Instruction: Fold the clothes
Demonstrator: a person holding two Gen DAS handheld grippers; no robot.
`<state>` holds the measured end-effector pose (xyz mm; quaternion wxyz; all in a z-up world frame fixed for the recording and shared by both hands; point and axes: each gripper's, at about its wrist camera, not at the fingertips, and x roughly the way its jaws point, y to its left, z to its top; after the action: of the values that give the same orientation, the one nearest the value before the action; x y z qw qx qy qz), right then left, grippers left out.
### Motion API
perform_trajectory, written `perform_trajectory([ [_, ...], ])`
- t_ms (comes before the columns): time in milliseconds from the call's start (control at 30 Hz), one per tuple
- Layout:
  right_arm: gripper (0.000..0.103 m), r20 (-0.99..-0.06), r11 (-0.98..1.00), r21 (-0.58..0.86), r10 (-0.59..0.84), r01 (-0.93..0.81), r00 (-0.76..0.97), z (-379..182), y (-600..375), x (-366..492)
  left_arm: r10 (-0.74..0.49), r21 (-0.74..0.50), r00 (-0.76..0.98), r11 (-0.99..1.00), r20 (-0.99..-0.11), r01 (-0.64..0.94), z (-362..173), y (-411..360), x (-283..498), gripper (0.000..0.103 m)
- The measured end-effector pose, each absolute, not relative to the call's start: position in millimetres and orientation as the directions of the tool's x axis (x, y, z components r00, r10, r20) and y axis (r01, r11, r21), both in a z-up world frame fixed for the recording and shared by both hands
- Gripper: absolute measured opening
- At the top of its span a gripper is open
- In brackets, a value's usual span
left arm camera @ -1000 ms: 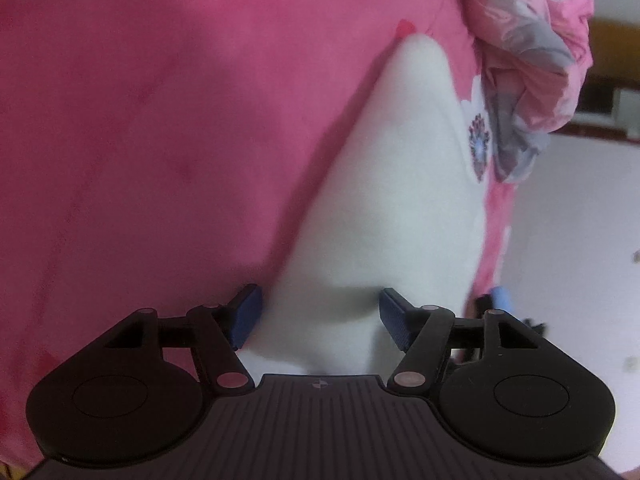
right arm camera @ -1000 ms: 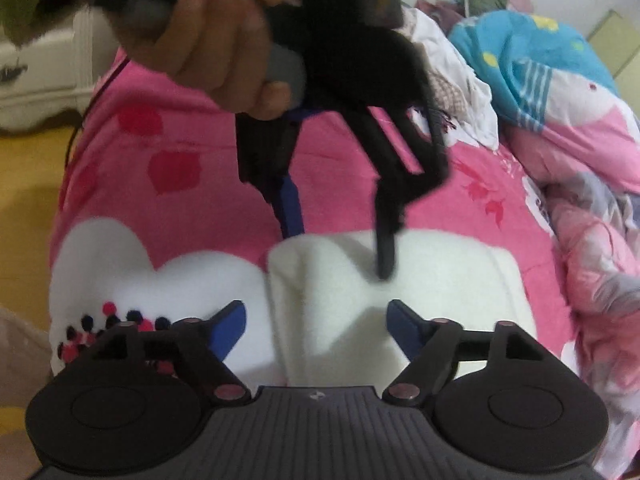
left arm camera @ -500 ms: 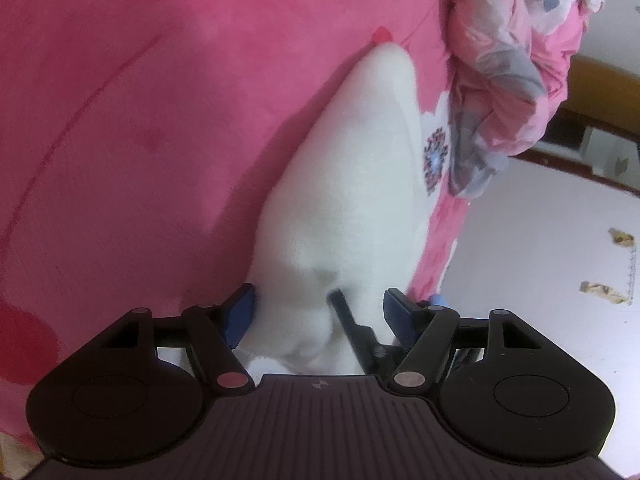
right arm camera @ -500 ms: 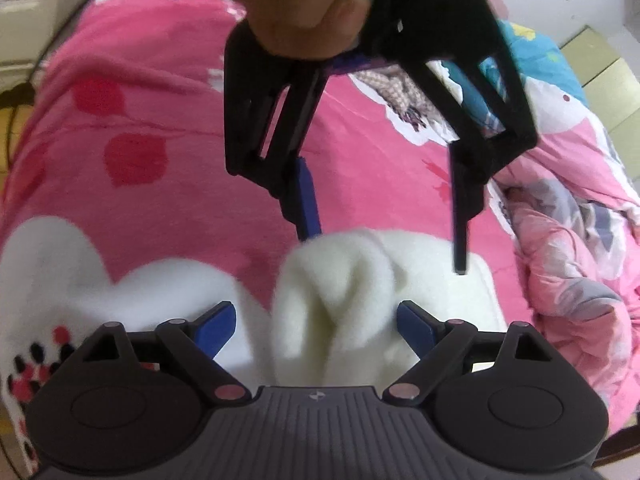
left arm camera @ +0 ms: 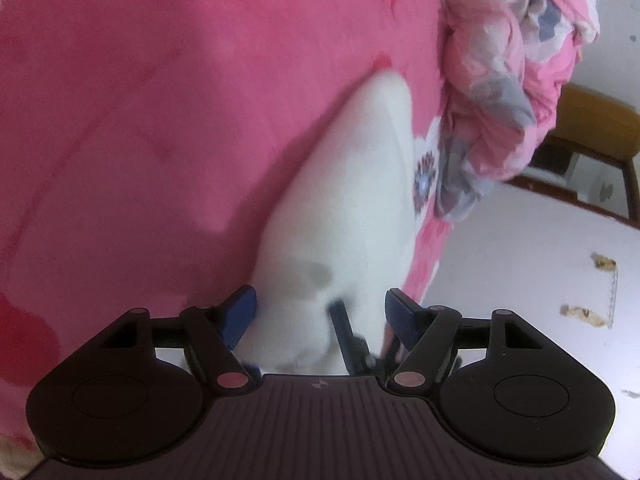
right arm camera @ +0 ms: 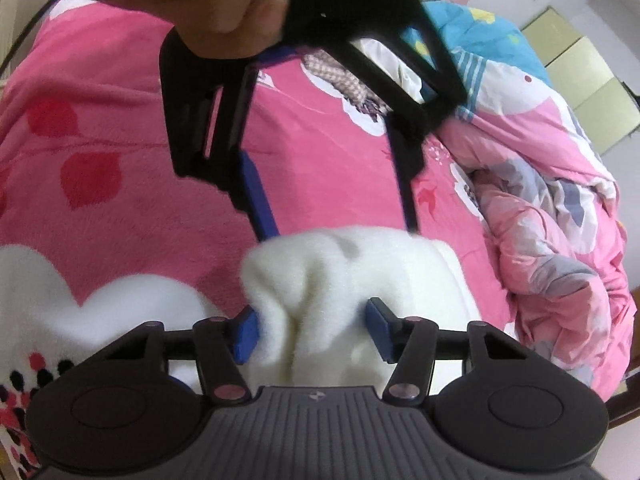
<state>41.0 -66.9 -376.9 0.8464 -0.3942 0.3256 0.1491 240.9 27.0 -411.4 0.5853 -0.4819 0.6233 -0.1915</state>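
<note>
Both claws stand apart around the fluffy white fleece garment (right arm camera: pixel 360 280) on the pink bed (right arm camera: pixel 120 120): right claw (right arm camera: pixel 314 330) at 6 o'clock, left claw (right arm camera: pixel 336 232) at 12, apparently to gather it for folding.

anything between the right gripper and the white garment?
Nothing visible. The white fleece garment already bulges between the right gripper's open jaws. The left gripper comes down on the garment's far edge, not in between.

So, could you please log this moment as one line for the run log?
task: fold clothes | left tongs: open, straddling fluffy white fleece garment | right tongs: open around bunched edge | surface: pink floral blanket
</note>
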Motion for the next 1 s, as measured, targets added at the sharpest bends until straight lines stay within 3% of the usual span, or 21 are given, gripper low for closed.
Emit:
perform_trajectory([
  [100, 0.055, -0.674, 0.653, -0.559, 0.0, -0.51, 0.739, -373.8, -70.3, 44.1, -0.811, -0.805, 0.18, 0.473, -0.557, -0.358, -411.3, 32.0, 249.7, 0.071],
  [600, 0.052, -0.675, 0.695, -0.53, 0.001, -0.486, 0.737, -358.3, -81.6, 45.7, -0.847, -0.839, -0.057, 0.532, -0.529, -0.115, -429.7, -25.1, 277.5, 0.074],
  [833, 0.052, -0.676, 0.7, -0.519, 0.016, -0.491, 0.737, -352.8, -88.0, 49.3, -0.861, -0.85, -0.103, 0.509, -0.499, -0.138, -440.5, -42.3, 277.7, 0.075],
  [1000, 0.053, -0.692, 0.692, -0.506, 0.032, -0.516, 0.721, -354.9, -89.8, 51.9, -0.828, -0.827, -0.188, 0.552, -0.528, -0.108, -451.5, -71.4, 275.3, 0.075],
])
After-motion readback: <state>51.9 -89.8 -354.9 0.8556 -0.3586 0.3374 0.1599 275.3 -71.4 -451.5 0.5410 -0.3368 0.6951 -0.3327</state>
